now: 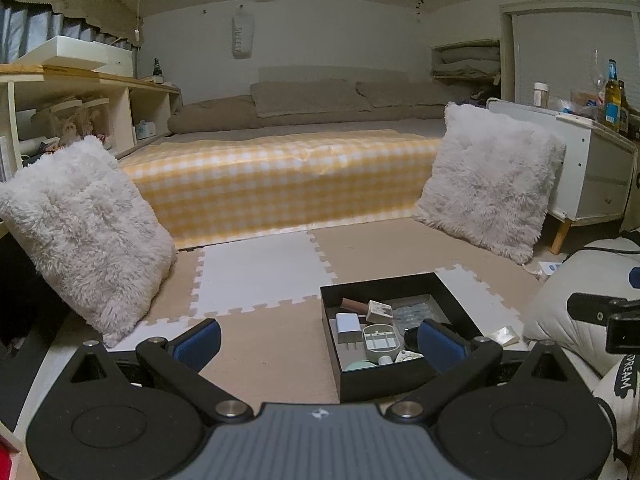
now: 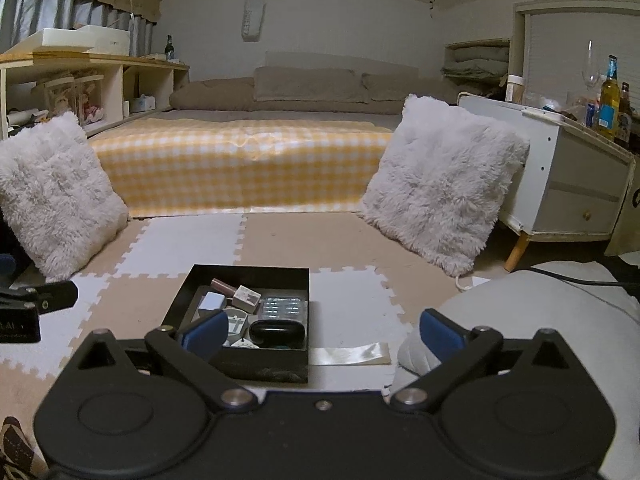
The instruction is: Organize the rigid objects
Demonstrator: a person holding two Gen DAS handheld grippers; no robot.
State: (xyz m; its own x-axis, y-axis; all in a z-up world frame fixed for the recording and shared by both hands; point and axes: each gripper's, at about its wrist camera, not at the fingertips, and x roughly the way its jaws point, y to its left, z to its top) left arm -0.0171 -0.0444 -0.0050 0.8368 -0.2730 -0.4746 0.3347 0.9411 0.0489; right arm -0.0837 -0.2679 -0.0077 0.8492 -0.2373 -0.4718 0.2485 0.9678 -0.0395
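Clearly, in the left wrist view, the left tool (image 1: 320, 342) stood wide with nothing between its two blue pads, hanging over the foam floor mat (image 1: 264, 280). One black box (image 1: 400, 328) sat on the mat at lower right of centre, its near right corner behind the right-hand pad. Inside it lay one white charger (image 1: 347, 326), one pale green holder (image 1: 381, 340), one brown tube (image 1: 354, 305), one small cream block (image 1: 380, 312) and one clear blister pack (image 1: 412, 312). Two fluffy white cushions (image 1: 80, 232) leaned at the frame's left and right, against the yellow checked bed (image 1: 280, 176).

In the right wrist view, the right tool (image 2: 320, 334) also stood wide and gripped nothing. The same box sat at lower centre, partly behind the left-hand pad, with one glossy black case (image 2: 276, 330) showing among the same items. One shiny strip (image 2: 348, 354) lay on the mat just right of the box. Part of the other tool showed at the left edge.
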